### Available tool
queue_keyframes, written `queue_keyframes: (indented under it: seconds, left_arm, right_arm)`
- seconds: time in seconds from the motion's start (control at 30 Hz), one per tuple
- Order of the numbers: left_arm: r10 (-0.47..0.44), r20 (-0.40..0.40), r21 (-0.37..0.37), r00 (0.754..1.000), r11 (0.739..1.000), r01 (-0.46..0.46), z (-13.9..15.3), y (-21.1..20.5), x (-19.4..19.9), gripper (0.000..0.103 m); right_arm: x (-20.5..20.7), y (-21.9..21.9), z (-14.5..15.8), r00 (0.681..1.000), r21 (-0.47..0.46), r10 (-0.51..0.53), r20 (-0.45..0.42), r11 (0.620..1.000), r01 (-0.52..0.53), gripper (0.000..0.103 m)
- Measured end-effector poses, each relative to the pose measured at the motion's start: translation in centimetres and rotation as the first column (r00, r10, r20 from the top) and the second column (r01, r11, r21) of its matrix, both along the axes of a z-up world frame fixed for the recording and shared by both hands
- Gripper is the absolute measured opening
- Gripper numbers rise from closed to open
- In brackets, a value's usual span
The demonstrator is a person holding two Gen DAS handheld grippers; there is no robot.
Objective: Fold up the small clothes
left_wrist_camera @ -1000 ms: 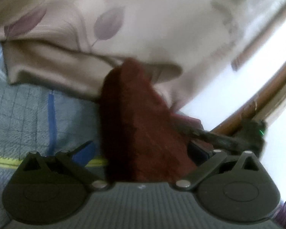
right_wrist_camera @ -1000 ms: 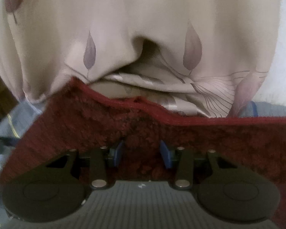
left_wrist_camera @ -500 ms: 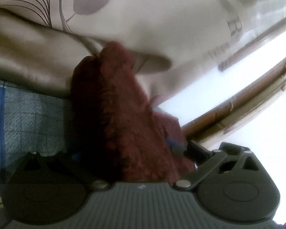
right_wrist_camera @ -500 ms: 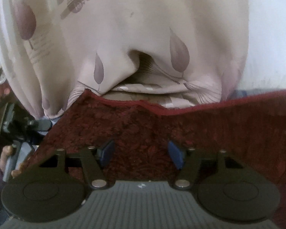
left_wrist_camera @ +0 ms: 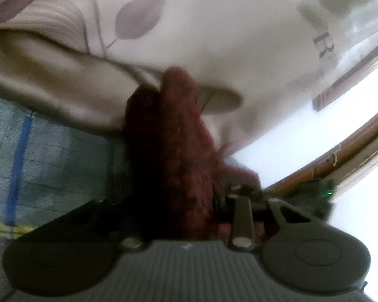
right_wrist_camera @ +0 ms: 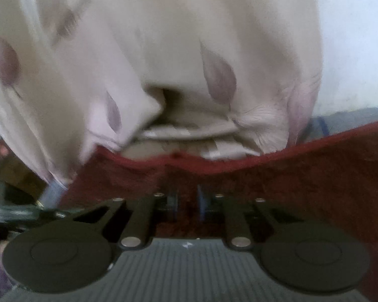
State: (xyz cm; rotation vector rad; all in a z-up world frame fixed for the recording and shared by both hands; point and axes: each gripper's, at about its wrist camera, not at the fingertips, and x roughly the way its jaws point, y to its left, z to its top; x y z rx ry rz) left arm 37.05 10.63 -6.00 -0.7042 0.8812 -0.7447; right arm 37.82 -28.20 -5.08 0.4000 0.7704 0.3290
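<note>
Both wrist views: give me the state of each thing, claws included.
Left claw: jaws just closed, clamped on a bunched fold of the maroon cloth.
Right claw: jaws just closed, pinching the maroon cloth's flat part.
Maroon cloth: hemmed edge sagging.
Leaf-print fabric: rumpled, behind the cloth.

The small garment is a dark red cloth [left_wrist_camera: 179, 151] with a nubby, patterned weave and a stitched hem of brighter red. Seen from the left tongs, it stands bunched in a thick upright fold running straight out from between the fingers. Seen from the right tongs, it spreads wide across the front [right_wrist_camera: 277, 183], its hem sagging just beyond the fingers.
</note>
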Motion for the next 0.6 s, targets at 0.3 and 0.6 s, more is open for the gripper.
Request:
queue_keyframes:
  seconds: [0.3,0.6]
  left_arm:
    - [-0.072,0.088,0.070,0.994,0.995,0.066,6.7,-5.7,-2.9,0.035]
    - [-0.122,0.068,0.042,0.990,0.992,0.120,6.2,-11.0,-3.8,0.035]
  right_arm:
    - [-0.9,-2.5,-0.6,0.997,0.198,-0.070,0.010,0.978,0.067,0.016]
    - [-9.7,-6.0,-0.2,0.995,0.486,-0.082,0.053,0.873,0.046,0.026]
